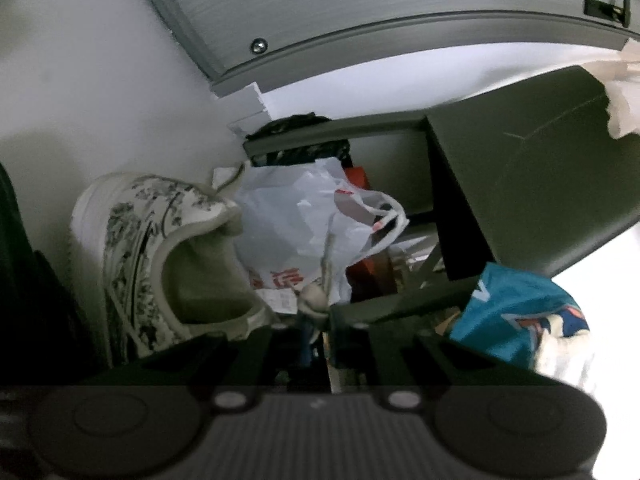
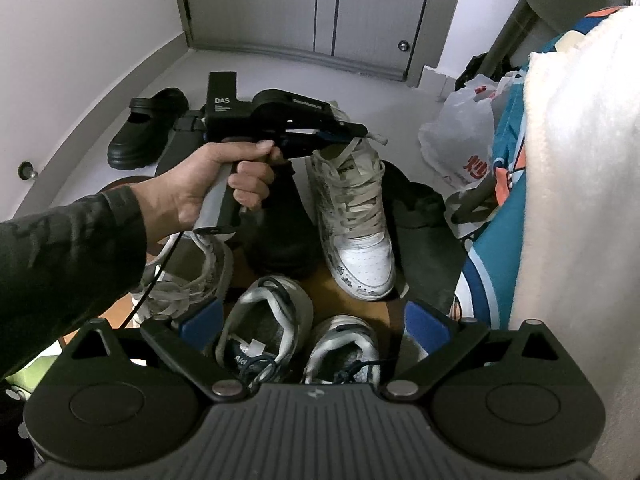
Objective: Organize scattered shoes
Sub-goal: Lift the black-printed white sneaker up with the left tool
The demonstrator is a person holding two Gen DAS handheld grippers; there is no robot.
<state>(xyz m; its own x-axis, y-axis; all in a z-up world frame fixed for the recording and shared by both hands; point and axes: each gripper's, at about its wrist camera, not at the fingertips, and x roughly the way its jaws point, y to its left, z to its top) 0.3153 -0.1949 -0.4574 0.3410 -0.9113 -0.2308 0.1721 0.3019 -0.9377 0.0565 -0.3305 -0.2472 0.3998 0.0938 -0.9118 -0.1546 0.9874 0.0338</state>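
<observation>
1. The left gripper (image 2: 360, 130) is clamped on the lace of the patterned sneaker (image 2: 354, 216), which hangs toe-down.
2. The right gripper (image 2: 316, 330) is spread wide and empty above two grey sneakers (image 2: 268, 328).
3. A plastic bag (image 2: 460, 136) and black clogs (image 2: 148, 128) crowd the floor (image 2: 280, 76).

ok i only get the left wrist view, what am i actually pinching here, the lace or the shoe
observer: in the right wrist view the left gripper is shut at the top of the patterned sneaker, where tongue and lace ends meet; which one it pinches I cannot tell.
operator: wheres its mate
observer: a second patterned sneaker lies below the hand holding that gripper.
operator: and the right gripper
observer: the right gripper is open above a grey pair of sneakers.
</observation>
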